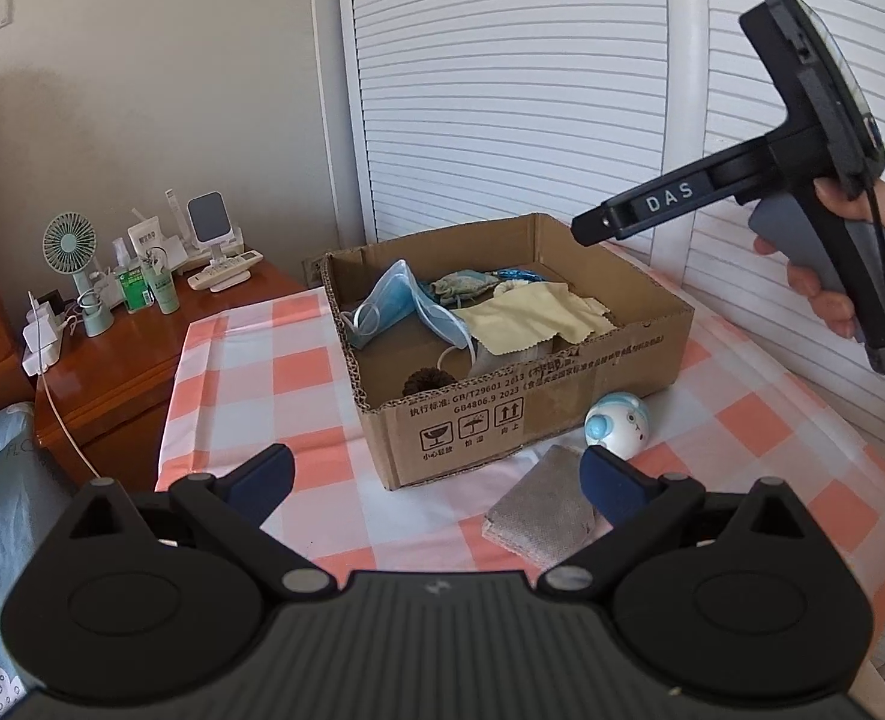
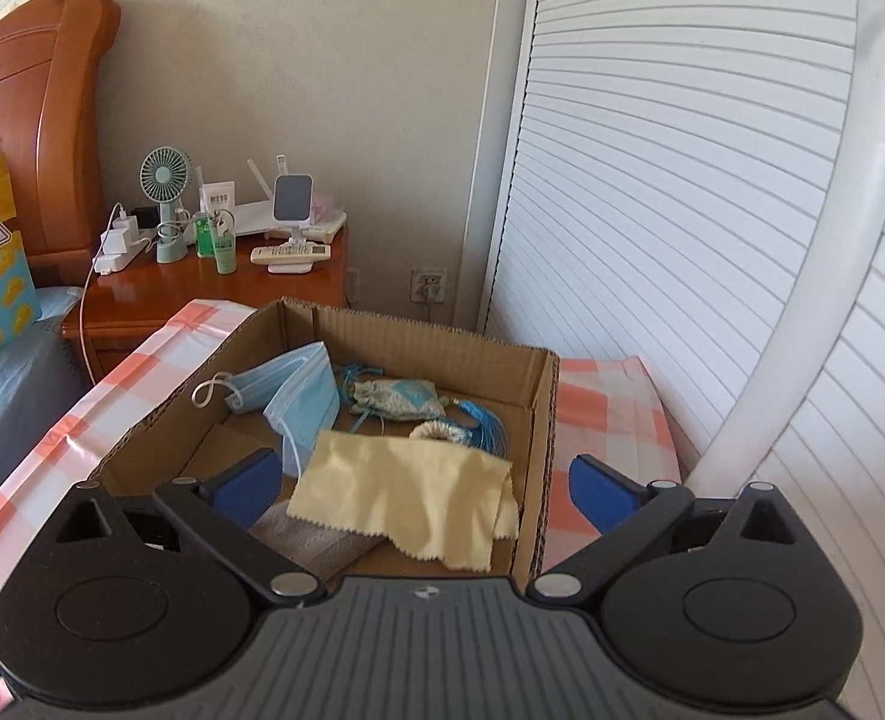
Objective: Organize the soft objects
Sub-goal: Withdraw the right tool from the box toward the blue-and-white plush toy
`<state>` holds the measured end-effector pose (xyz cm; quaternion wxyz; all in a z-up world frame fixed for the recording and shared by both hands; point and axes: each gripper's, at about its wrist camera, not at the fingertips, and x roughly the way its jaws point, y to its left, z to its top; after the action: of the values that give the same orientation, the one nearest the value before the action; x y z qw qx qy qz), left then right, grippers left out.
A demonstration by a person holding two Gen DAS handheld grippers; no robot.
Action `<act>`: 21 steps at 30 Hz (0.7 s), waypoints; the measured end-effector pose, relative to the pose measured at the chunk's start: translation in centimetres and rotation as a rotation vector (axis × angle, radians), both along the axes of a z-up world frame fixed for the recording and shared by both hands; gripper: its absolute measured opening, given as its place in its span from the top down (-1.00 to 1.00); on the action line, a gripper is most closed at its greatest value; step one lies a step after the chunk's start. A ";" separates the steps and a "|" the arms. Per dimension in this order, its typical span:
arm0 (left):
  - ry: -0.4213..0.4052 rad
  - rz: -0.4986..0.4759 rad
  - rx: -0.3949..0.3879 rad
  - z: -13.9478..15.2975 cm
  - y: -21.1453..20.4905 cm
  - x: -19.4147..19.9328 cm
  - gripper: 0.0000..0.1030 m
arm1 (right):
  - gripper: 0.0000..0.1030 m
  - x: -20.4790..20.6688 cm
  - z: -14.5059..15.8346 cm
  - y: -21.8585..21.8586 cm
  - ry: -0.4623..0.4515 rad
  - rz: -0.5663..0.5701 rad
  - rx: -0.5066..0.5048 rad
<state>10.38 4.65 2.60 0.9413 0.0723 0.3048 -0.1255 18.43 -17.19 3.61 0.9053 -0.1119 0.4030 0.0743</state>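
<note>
A yellow cloth, face masks and a tasselled pouch already lie in the cardboard box on the checked bench. A grey cloth and blue toy wait outside, beside the box. Right hand-held gripper hangs spread and empty above the box; left hand-held gripper is spread too, near the grey cloth.

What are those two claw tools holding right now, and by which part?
Nothing. The left gripper is open above the checked cloth, and the right gripper is open over the cardboard box, with the yellow cloth lying loose below it.

Home bedroom: wooden headboard, nightstand (fan, remote), louvered wardrobe doors.
</note>
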 end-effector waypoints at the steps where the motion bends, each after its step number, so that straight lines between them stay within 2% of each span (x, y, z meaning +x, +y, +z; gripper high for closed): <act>1: 0.001 0.003 0.001 0.0 0.1 -0.1 -0.96 | -1.00 -0.4 -0.1 0.0 0.005 -0.003 0.003; 12: 0.022 0.019 -0.004 -0.8 0.7 -0.7 -0.97 | -1.00 -5.1 -4.2 0.1 0.091 -0.080 0.038; 21: 0.052 0.032 0.008 -1.5 0.9 -0.5 -0.97 | -1.00 -4.9 -9.3 1.8 0.173 -0.110 0.026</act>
<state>9.86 5.52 1.06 0.9346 0.0681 0.3310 -0.1110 13.48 -15.43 -5.70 0.8713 -0.0710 0.4840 0.0392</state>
